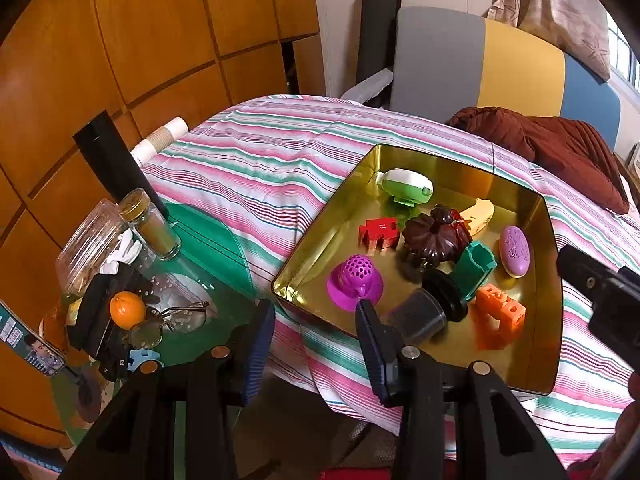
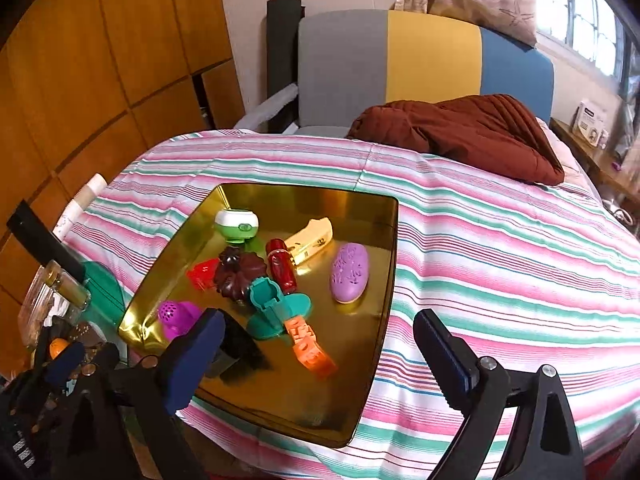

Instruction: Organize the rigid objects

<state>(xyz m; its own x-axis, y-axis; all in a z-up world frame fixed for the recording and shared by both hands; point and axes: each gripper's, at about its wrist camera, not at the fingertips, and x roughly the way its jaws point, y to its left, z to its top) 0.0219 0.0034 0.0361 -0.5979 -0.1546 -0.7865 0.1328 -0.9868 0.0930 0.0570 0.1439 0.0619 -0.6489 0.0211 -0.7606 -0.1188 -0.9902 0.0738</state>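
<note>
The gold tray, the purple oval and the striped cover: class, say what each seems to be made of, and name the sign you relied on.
Gold tray: probably thin metal with a polished finish, since it mirrors the toys standing on it.
Purple oval: likely moulded plastic, matte, with a raised pattern on top.
Striped cover: fabric, soft and matte, draping over the bed edge, with stitched seams showing.

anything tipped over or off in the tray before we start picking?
Yes. The dark cup lies on its side at the near edge of the gold tray, mouth toward the camera, against a black disc. The toys are bunched mid-tray rather than sorted: the green holder touches the brown pumpkin mould. No spill visible.
</note>
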